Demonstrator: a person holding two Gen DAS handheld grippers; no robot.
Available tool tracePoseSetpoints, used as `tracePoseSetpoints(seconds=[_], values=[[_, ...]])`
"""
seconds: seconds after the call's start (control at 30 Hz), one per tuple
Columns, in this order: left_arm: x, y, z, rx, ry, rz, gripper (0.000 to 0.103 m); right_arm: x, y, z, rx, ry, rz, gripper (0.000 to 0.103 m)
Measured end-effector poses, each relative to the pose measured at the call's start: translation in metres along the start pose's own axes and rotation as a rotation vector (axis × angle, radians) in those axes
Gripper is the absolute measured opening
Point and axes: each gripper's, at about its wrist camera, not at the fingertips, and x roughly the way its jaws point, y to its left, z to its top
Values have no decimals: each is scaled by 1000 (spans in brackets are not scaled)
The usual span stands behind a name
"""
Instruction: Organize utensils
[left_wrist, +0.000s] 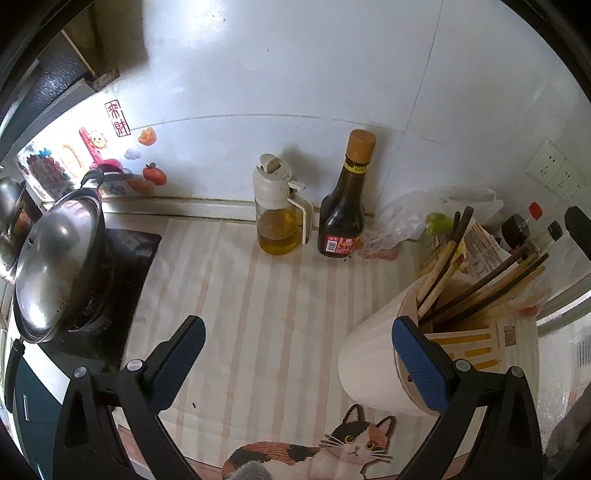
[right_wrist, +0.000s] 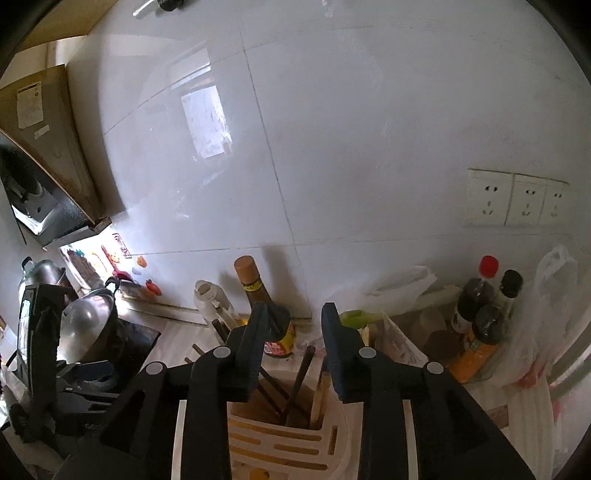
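Right gripper (right_wrist: 291, 325) partly spread above holder (right_wrist: 295, 435), nothing pinched. Left gripper (left_wrist: 299, 339) spread wide, one finger beside holder (left_wrist: 373, 354) wall on desk (left_wrist: 258, 295). Chopsticks (left_wrist: 480, 280) stand inside, leaning; probably light, stiff, slippery. Take near upper ends.

Both pictures are bright and bent round at the dark edges. A window shines on the wall tiles (right_wrist: 207, 122).
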Motion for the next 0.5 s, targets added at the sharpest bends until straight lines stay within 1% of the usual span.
tracePoseSetpoints(seconds=[0.03,0.07,0.1,0.17,0.2,0.23,0.27,0.33,0.43,0.47,0.5], values=[[-3,1,-1,0,-7,0,103,-4,0,0,4,0,-8,41],[-6,1,-2,0,-15,3,103,-8,0,1,5,0,-14,50],[-10,2,-4,3,-25,13,103,-14,0,0,6,-2,-27,54],[-18,3,-10,11,-49,26,103,-23,1,-3,4,-1,-58,80],[-22,3,-13,15,-63,29,103,-30,1,-6,6,2,-75,86],[-25,3,-17,17,-72,35,103,-34,0,-10,5,9,-98,95],[-30,2,-22,21,-82,41,103,-39,0,-15,1,19,-129,99],[-38,0,-34,26,-110,36,103,-49,0,-26,-14,30,-176,103],[-51,-3,-53,31,-152,37,103,-60,2,-50,-53,62,-274,103],[-53,-4,-57,33,-157,39,103,-61,1,-60,-61,92,-314,103],[-56,-6,-63,35,-160,40,103,-62,-1,-67,-55,110,-327,103]])
